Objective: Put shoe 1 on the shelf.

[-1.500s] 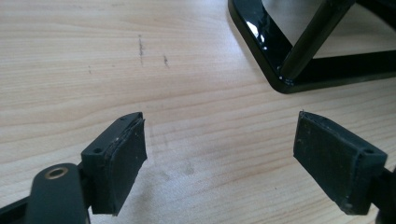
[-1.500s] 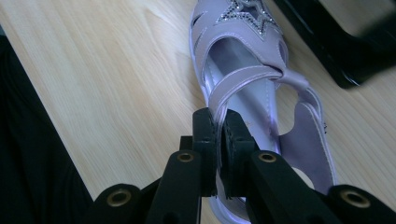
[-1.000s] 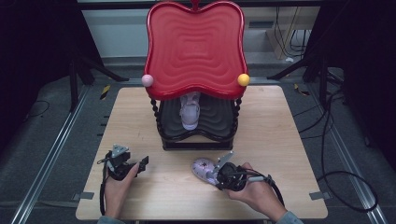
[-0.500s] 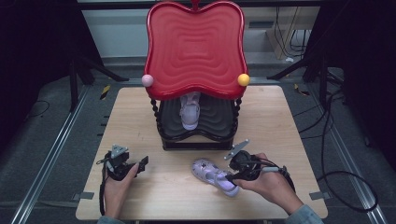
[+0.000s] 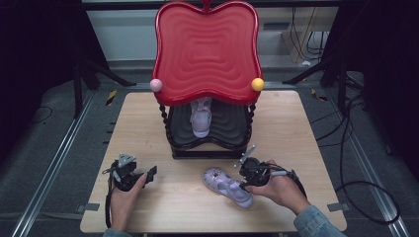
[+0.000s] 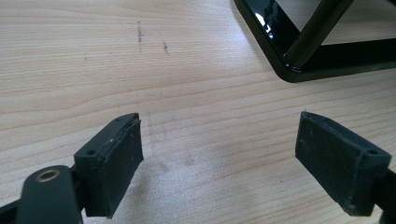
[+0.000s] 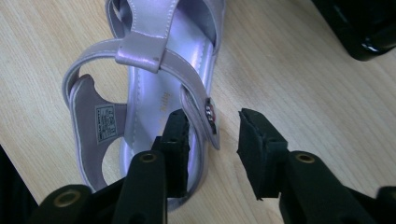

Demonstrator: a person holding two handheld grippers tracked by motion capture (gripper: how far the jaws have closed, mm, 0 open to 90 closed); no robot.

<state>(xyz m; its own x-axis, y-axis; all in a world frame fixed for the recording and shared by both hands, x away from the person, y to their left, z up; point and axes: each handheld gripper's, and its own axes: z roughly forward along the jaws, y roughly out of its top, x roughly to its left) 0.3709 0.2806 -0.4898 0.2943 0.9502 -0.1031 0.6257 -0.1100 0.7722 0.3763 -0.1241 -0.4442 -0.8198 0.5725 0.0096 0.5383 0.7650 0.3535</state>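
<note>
black rack (image 5: 207, 148) behind open tabletop (image 5: 173, 197)

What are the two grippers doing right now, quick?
Left gripper: open, jaws wide over bare table, nothing between them.
Right gripper: jaws just closing astride the purple sandal side strap, not yet clamped.

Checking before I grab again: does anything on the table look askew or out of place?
One lilac sandal lies slantwise on the bare table by the right gripper, whose jaws straddle its side strap without pressing; its mate stands on the rack's lower shelf. No damage or spill shows.
</note>
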